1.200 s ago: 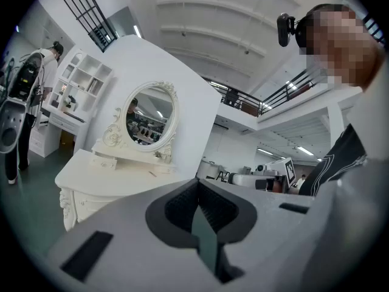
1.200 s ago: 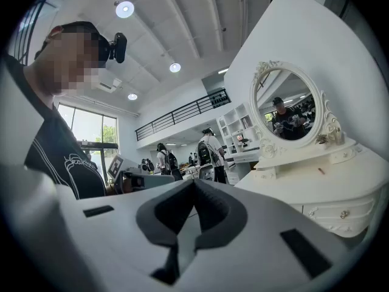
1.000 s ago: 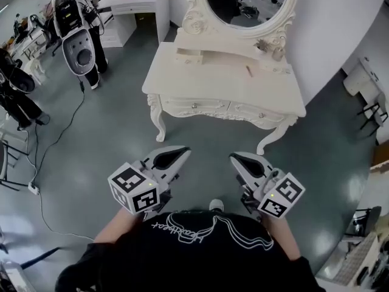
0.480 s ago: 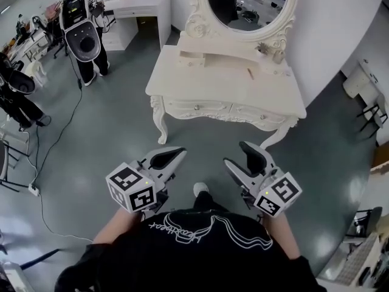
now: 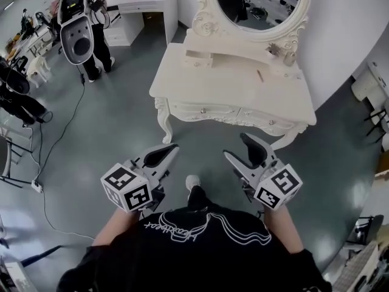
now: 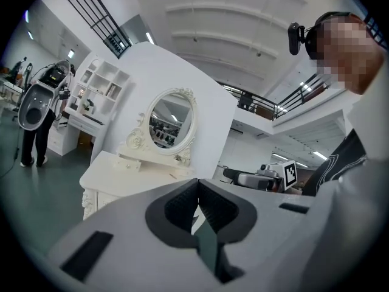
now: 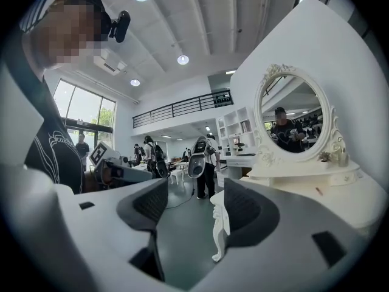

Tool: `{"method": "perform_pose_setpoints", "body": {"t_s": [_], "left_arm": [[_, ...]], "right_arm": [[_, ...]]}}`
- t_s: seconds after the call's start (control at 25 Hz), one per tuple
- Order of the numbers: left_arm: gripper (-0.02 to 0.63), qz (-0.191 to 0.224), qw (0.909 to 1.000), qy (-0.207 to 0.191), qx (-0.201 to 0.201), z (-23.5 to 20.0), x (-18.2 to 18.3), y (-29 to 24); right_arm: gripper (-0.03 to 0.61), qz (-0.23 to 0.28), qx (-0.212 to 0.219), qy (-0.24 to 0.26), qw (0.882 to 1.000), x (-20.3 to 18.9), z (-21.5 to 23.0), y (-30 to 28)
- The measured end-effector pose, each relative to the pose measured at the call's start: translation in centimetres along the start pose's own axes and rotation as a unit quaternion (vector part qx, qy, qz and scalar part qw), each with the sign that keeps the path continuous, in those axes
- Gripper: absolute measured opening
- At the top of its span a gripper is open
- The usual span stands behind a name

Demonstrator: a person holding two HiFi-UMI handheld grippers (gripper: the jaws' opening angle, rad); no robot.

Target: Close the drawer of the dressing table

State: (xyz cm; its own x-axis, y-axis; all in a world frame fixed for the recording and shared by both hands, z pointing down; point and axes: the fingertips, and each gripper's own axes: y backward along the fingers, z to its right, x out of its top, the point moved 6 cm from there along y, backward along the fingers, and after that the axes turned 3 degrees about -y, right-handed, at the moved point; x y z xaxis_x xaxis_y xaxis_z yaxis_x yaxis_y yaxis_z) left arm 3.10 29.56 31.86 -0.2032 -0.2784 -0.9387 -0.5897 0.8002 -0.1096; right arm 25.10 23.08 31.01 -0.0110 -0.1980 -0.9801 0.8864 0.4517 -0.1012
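Head view puts the dressing table (image 5: 243, 93) straight ahead of you, against the white wall (image 5: 346, 29) and well apart from both grippers. Its small drawer (image 5: 199, 58) sits in the low shelf under the oval mirror (image 5: 258, 5), toward the left end, and its front stands out from the shelf. The wide front drawers (image 5: 203, 110) look flush. A thin stick (image 5: 260, 76) lies on the top, to the right of the small drawer. A small ornament (image 5: 288, 56) stands by the mirror's right foot; you cannot tell what it is.

Your left gripper (image 5: 165, 152) hangs low before you over the grey-green floor (image 5: 109, 120), pointing toward the table. In the left gripper view its dark pads are pressed together with nothing between them. Your right gripper (image 5: 239, 149) is level with it, and its jaws have just been opening. They stand wide apart, and the right gripper view shows only floor and a curved table leg (image 7: 220, 230) through the gap. Your shoe (image 5: 192, 182) shows on the floor between the two grippers.

Farther left, a person carrying a white machine (image 5: 77, 32) stands near a second white desk (image 5: 143, 2), and a cable (image 5: 61, 132) trails across the floor.
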Motion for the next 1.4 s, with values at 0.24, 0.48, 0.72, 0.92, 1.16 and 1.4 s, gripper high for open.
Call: {"method": "perform_pose_setpoints", "body": {"t_s": [0.24,0.48,0.72,0.92,1.16,1.4], "left_arm": [[0.005,-0.007,0.9996,0.014,0.022,-6.0,1.0,-3.7],[0.005,-0.021,0.9986,0.030,0.038,-13.0,2.7,-9.2],[0.004,-0.026,0.9970,0.043,0.060,-19.6,4.5,-13.5],[0.005,-0.029,0.9962,0.042,0.070,-22.9,5.7,-15.7],[0.005,-0.040,0.9955,0.043,0.074,-25.2,5.8,-17.1],[0.005,-0.054,0.9951,0.048,0.068,-29.4,5.9,-18.7]], "right_arm": [[0.285,-0.010,-0.003,-0.011,1.000,-0.3,5.6,-5.5],[0.288,-0.030,0.005,-0.031,0.999,-0.4,12.6,-12.3],[0.288,-0.053,0.016,-0.042,0.998,-0.3,17.8,-18.5],[0.288,-0.070,0.025,-0.042,0.996,-0.4,20.1,-21.9],[0.288,-0.071,0.013,-0.043,0.996,-0.3,22.5,-24.4],[0.287,-0.085,-0.011,-0.054,0.995,-1.4,24.5,-27.4]]}}
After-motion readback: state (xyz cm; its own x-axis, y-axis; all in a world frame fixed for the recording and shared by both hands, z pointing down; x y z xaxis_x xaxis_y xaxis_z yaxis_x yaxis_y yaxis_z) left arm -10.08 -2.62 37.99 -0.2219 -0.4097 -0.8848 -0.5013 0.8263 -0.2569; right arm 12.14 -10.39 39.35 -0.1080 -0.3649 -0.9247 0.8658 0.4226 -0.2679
